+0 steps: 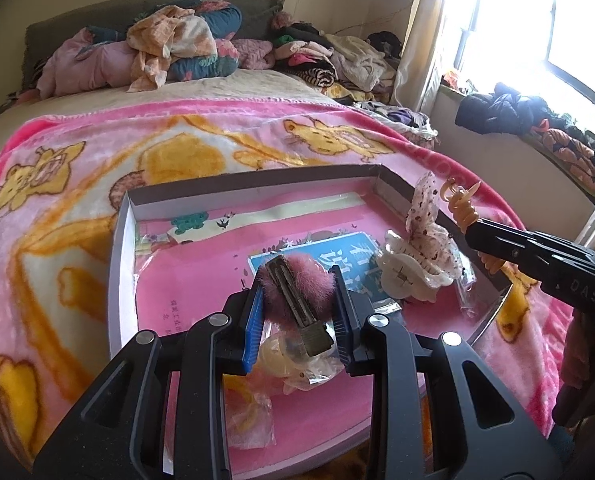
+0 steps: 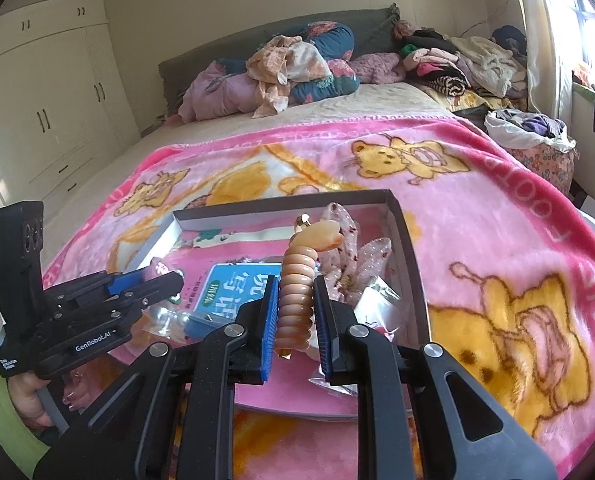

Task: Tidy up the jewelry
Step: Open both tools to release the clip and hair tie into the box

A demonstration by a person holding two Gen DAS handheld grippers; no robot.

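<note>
My left gripper (image 1: 300,280) is shut on a fluffy pink hair clip (image 1: 295,294) with a metal bar, held over the near part of a shallow grey box (image 1: 115,264) lined in pink. My right gripper (image 2: 295,286) is shut on an orange spiral hair tie (image 2: 296,300) that stands up between its blue pads; the same orange spiral hair tie (image 1: 463,208) shows above the box's right wall in the left wrist view. A white claw clip (image 1: 407,272) and a spotted fabric bow (image 1: 425,216) lie in the box's right part. The left gripper (image 2: 169,276) shows at the left of the right wrist view.
The box rests on a pink bear-print blanket (image 1: 77,184) on a bed. Clear plastic bags (image 1: 297,364) and a blue card (image 2: 233,292) lie in the box. Heaped clothes (image 1: 169,48) fill the bed's far end. A window sill with dark clothes (image 1: 505,108) is at right.
</note>
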